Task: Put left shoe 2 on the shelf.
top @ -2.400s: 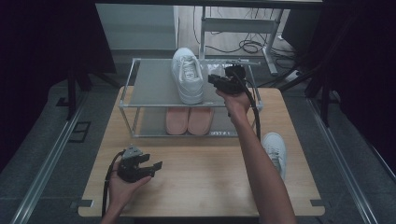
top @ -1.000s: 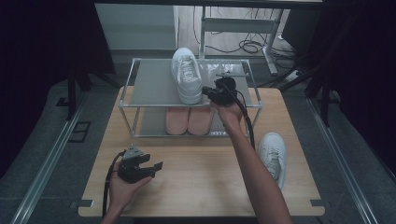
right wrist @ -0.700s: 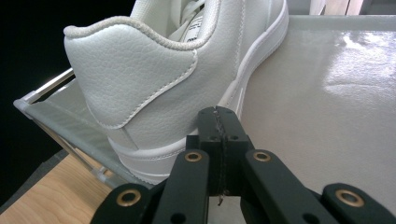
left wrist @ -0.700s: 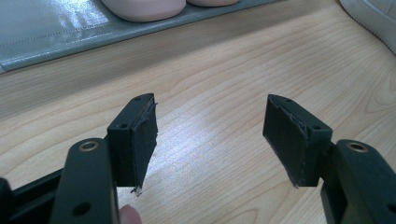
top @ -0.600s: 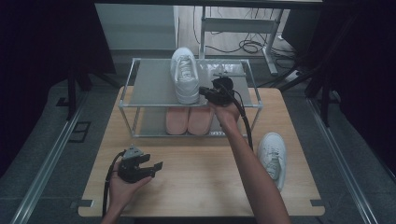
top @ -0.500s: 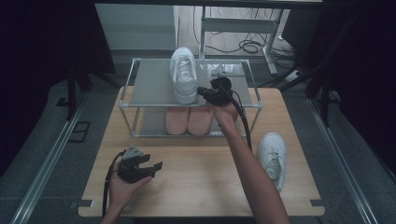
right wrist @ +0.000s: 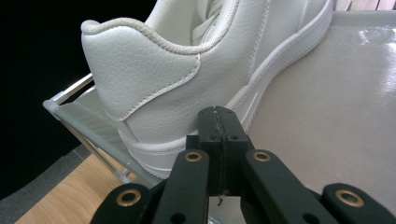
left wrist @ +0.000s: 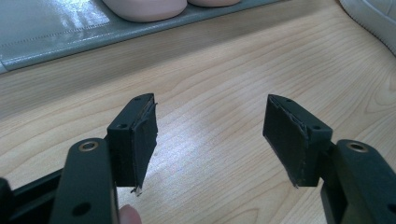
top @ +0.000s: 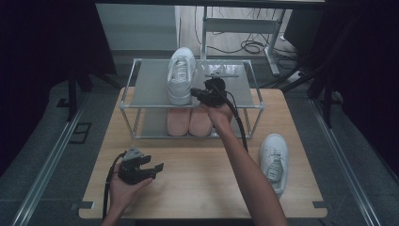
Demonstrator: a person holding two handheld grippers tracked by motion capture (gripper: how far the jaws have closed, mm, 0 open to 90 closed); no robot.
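Black claws [left wrist: 210, 140], brass-ringed screw holes

We hold our right gripper [top: 195, 92] out on a stretched forearm, jaws pressed together, and our left gripper [top: 157, 167] low near us, jaws apart.

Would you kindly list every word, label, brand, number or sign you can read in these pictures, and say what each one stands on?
No text can be read in any view.
White leather sneaker on the grey shelf top: no logo or lettering on its heel or side.
White sneaker on the wooden table: dark mark on the tongue, too small to read.
Pink slippers on the lower shelf: no visible marking.
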